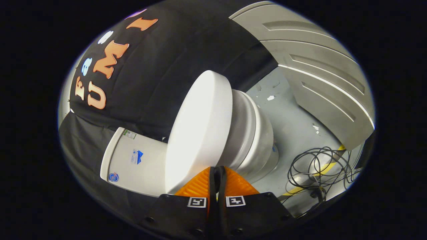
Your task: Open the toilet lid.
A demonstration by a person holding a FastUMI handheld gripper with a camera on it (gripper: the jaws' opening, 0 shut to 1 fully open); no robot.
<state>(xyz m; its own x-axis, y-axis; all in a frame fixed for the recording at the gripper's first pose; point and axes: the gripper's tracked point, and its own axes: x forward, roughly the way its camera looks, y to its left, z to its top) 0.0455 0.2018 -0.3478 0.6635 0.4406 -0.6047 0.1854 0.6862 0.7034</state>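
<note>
A white toilet appears turned on its side in the gripper view. Its round lid [200, 130] lies down over the seat and bowl [255, 133], and the tank [136, 160] stands behind the lid. My gripper [218, 168] is shut, its two fingers pressed together with nothing visible between them. The fingertips sit right at the lid's rim, where the lid meets the seat. Whether they touch the rim I cannot tell.
Beside the bowl, the grey floor [290, 113] carries a tangle of black cables [317, 166] and a yellow strip [325, 166]. A grey panelled wall [317, 76] rises beyond the floor. Black cloth hangs behind the tank.
</note>
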